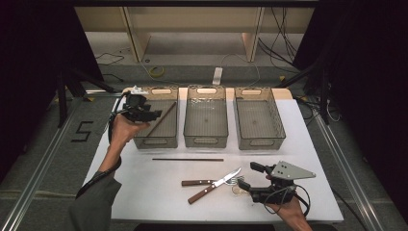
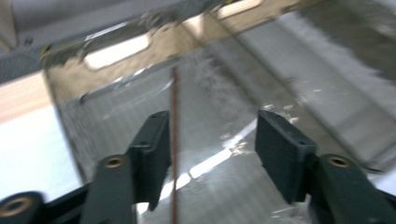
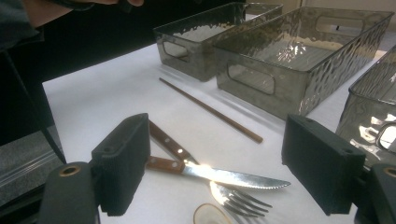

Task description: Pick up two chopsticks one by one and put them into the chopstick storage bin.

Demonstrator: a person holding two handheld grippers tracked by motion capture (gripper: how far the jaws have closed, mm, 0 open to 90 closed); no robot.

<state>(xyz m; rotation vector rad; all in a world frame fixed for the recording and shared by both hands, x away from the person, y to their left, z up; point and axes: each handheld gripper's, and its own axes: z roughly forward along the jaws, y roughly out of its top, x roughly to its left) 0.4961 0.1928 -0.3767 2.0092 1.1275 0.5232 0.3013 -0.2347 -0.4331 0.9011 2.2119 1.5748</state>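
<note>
Chopstick [image 1: 161, 118] sorting is the work in hand: one brown stick lies slanted inside the left bin [image 1: 169, 140], and its twin, the second chopstick [image 1: 187, 159], rests flat on the white table [image 1: 144, 192] in front of the three clear bins. A knife [image 1: 214, 185] and a fork [image 1: 211, 182] with wooden handles lie crossed nearer the person, and a small pale disc [image 3: 210, 215] sits beside them.

The left tongs [image 1: 155, 114] hang over the left bin's near-left side. In the left gripper view their jaws stand about two thirds open with clear air between them. The stick [image 2: 174, 140] runs just inside the left pad [image 2: 156, 144] and looks to be lying below on the bin floor, free of any grip.

The right tongs [image 1: 246, 177] hover low over the table beside the fork's tines. Their jaws are wide open and hold nothing; in the right gripper view the knife [image 3: 233, 176] and fork [image 3: 243, 198] lie between and beyond the pads without contact.

To do this step well, the left hand would best lift straight up so the pad does not drag the stick out again. The next likely pick is the second chopstick. A thin round stick can roll, so the jaws should come down across its middle, square to its length, and close gently.
</note>
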